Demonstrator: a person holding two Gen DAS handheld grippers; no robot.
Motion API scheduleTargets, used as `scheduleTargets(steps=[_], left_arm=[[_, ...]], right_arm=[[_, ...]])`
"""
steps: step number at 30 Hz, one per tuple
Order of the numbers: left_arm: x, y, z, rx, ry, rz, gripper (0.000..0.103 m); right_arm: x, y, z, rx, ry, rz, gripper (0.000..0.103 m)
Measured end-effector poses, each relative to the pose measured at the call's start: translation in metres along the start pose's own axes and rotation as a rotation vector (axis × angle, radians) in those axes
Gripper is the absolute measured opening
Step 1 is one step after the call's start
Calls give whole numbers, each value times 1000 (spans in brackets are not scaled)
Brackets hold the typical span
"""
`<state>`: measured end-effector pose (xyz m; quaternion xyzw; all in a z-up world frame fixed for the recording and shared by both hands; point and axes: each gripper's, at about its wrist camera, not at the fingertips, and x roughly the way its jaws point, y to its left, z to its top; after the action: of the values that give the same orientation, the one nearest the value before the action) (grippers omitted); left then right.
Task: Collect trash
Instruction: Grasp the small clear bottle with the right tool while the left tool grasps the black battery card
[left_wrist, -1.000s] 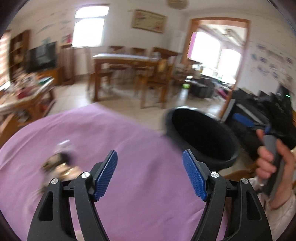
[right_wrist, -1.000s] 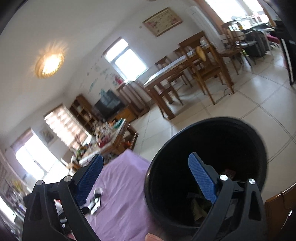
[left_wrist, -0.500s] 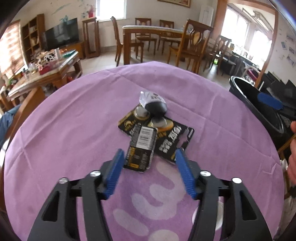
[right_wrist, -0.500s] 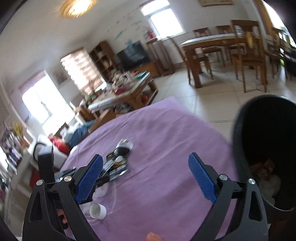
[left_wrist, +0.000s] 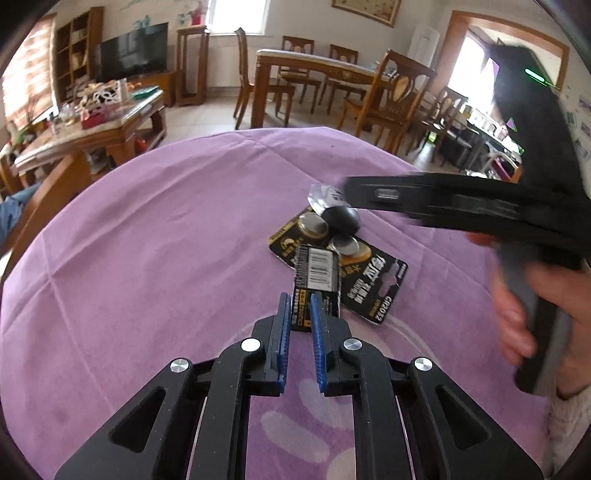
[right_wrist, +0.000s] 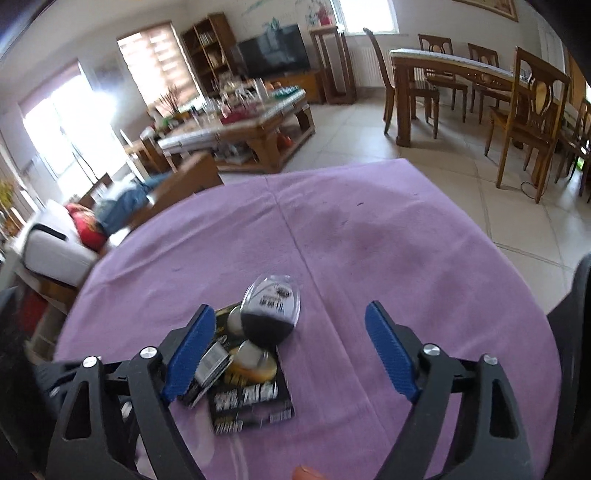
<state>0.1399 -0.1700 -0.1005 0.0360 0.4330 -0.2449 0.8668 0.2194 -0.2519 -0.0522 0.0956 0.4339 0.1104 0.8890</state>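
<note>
Purple tablecloth (left_wrist: 155, 236): covered round table, creased, pale printed pattern at near edge.

Right gripper (right_wrist: 291, 354): held above cloth, jaws spread wide, nothing between blue pads (right_wrist: 389, 356); hovered over trash pile, left pad beside the barcode card. Seen in left wrist view as a blurred black body reaching in from the right, gripped by right hand (left_wrist: 543, 295).

Left gripper (left_wrist: 298, 317): low over cloth, jaws drawn narrow, blue fingertips (left_wrist: 283, 314) pinched on near edge of barcode card.

Battery blister card (left_wrist: 369, 280): black and gold, marked CR2032, flat on cloth at centre, two coin cells (left_wrist: 314, 225) showing.

Barcode card (left_wrist: 316, 273): small, black, white barcode label; lay atop the blister card, near end between left jaws.

Clear plastic shell (left_wrist: 328, 201): dark rounded part below, printed insert above; rested at far end of pile, touching blister card.

Black bin rim (right_wrist: 580, 332): partly visible at right edge, beside table.
</note>
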Motion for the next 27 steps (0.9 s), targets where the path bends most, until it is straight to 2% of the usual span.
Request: scheduleTargets(steps=[2,4,5,6,7,9,14,16,17,19,20,21,22,23,24,27], left_arm=[[-1,-5,0,20,-3,14,16],[-3,-8,-1,33,-10,25,40],[-5,-10,-2,38,-19,43,61],[-6,-11,-2,41,-26,54,70],[-7,-9,-2,42,-28,56,70],[-5,-9,-1,36,-18,66,71],[3,-15,1,68,14,50,71],[8,-23,2,112,29,92,71],[11,-29,2,148,34,125,71],[11,-29,2,142,33,117,68],[9,-28,2,139,27,125,55],[8,-26,2,134,19,136,37],[7,-24,2,130,14,144,27],[6,-21,2,125,10,166,10],[6,-19,3,118,10,175,4],[2,-9,4,80,8,146,2]], right_arm=[[12,6,1,-28,27,-34,73],[23,14,0,-77,68,-85,63],[24,18,-1,-112,55,-114,57],[23,20,-1,-125,48,-115,52],[22,20,-2,-120,51,-103,41],[17,17,-4,-104,47,-96,41],[-6,-4,-10,7,-1,15,41],[-25,-9,-15,44,-44,65,41],[-33,-10,-17,54,-63,80,41],[-54,-13,-24,75,-105,103,41],[-62,-15,-27,83,-121,113,41],[-72,-18,-31,91,-137,122,41],[-80,-20,-36,100,-151,127,41],[-88,-22,-38,107,-164,132,41],[-96,-25,-42,112,-175,136,41],[-118,-29,-49,113,-205,140,41]])
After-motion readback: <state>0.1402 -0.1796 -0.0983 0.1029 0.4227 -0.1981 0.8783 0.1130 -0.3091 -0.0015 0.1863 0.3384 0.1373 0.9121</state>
